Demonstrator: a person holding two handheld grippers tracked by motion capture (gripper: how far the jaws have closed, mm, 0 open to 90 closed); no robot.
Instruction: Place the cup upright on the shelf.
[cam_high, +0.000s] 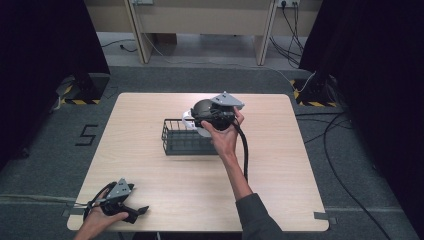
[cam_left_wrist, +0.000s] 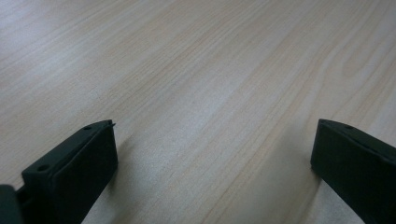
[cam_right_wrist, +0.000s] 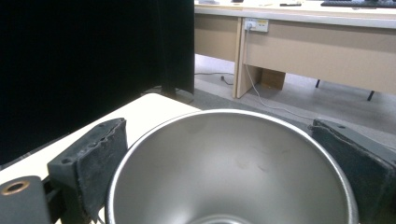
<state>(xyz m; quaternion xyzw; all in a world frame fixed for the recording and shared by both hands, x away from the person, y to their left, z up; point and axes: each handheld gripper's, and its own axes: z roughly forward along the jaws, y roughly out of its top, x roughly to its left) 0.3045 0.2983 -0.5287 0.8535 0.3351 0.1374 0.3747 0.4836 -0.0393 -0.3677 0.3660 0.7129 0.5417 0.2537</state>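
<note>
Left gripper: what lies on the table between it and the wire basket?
Nothing: in the high view, bare tabletop separates the left gripper from the wire basket.

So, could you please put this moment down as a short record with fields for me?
surface: pale wooden table
held thing: steel bowl, its inside facing the right gripper's camera
right gripper: raised above the basket's right end, jaws on either side of the bowl's rim
container: dark wire basket, mid table
white thing: partly hidden behind the gripper, cannot tell what it is
left gripper: resting at the near left table edge, jaws wide apart, nothing between them
</note>
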